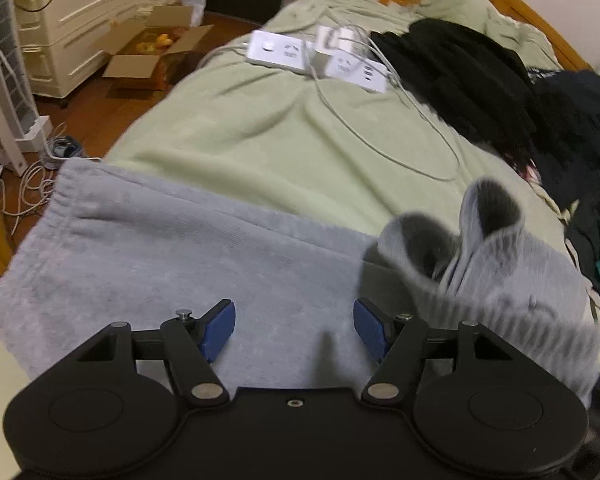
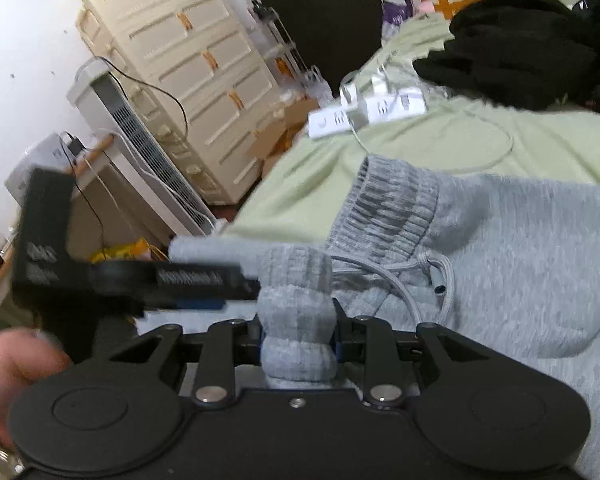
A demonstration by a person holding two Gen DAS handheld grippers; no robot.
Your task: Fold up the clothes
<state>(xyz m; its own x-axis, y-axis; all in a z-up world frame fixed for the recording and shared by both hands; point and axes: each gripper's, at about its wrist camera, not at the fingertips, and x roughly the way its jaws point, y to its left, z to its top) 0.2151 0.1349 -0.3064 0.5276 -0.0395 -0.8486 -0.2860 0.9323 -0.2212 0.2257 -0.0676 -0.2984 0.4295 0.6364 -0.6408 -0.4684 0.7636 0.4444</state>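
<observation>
One grey sweatpants (image 1: pixel 160 248); two cuffs (image 2: pixel 296 312) pinched in right gripper (image 2: pixel 298 344)

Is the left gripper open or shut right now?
Open. The left gripper has its blue pads spread wide apart over the grey sweatpants, with only flat fabric showing between them.

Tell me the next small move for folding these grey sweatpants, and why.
Probably carry the cuffs clamped in the right gripper toward the waistband and lay them there. The left gripper is open over the flat grey sweatpants on the bed, holding nothing, so the right one has to do the fold.
</observation>
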